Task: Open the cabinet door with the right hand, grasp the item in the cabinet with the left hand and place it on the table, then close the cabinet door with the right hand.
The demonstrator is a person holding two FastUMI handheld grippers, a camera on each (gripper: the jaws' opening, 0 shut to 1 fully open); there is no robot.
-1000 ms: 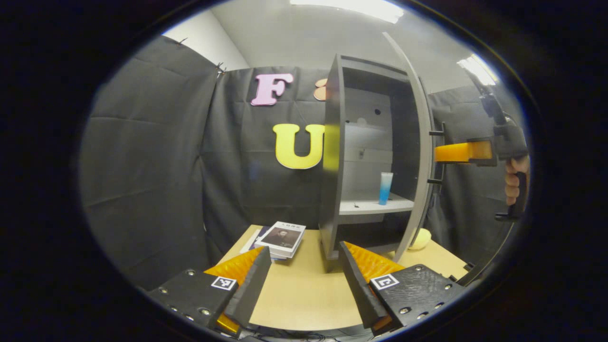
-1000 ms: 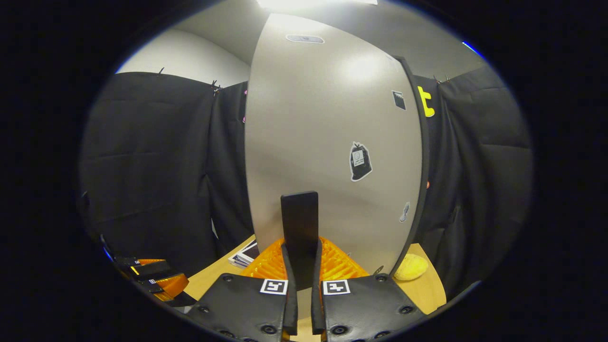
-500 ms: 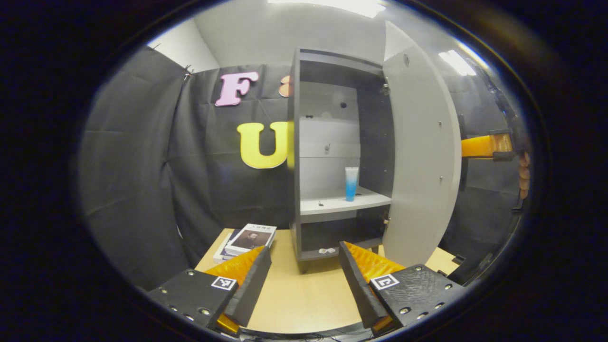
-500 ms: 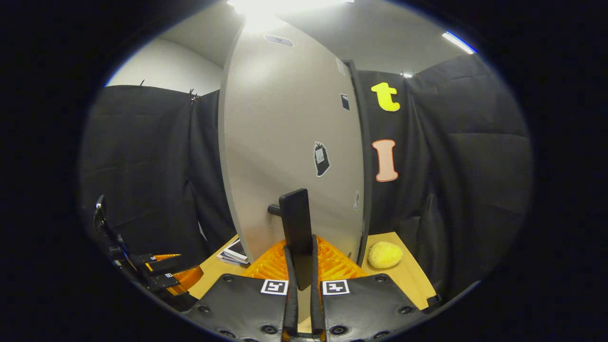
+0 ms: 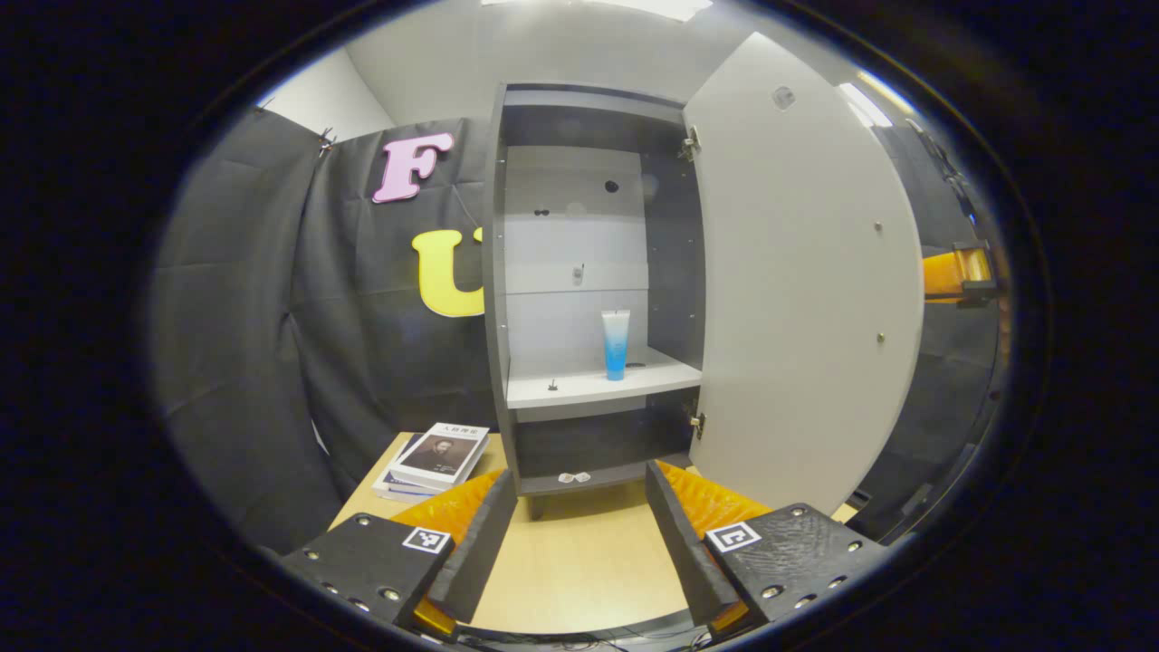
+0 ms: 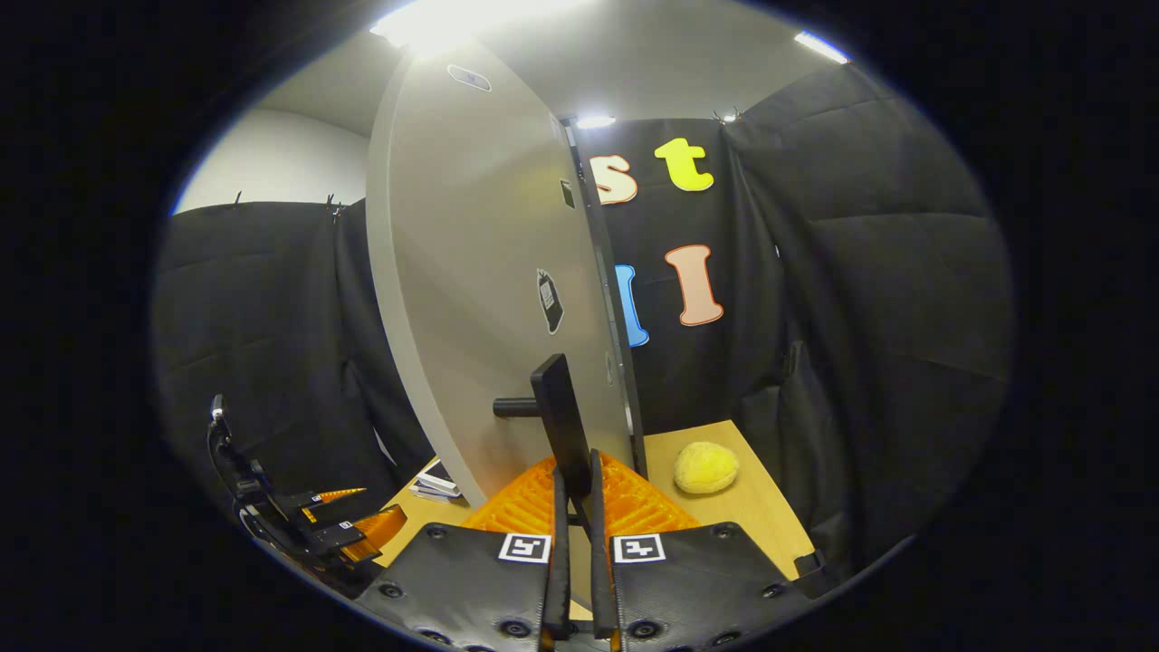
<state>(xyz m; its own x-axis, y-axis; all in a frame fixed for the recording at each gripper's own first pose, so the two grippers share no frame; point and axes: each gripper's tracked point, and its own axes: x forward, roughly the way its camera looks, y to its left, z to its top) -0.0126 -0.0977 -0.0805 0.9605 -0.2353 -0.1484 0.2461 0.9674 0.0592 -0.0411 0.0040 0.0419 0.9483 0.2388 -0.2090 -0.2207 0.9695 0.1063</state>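
Since one second ago the cabinet door [image 5: 806,290] has swung much wider, and now I see its inner face in the left gripper view and the whole inside of the cabinet [image 5: 589,272] is open to me. My right gripper [image 6: 574,507] is clenched on the dark door handle [image 6: 561,421]; both fingers press on the bar, one from each side. In the right gripper view the door stands nearly edge-on, with a small sticker [image 6: 548,301] on its outer face. My left gripper [image 5: 572,525] is released, its fingers wide apart, and it hovers over the wooden table [image 5: 579,561] in front of the cabinet, touching nothing. The item, a blue and white tube [image 5: 616,342], stands upright on the middle shelf [image 5: 579,388], toward the right side of the shelf. A stack of books [image 5: 433,457] lies on the table left of the cabinet. A yellow sponge [image 6: 706,467] lies on the table on the other side of the door.
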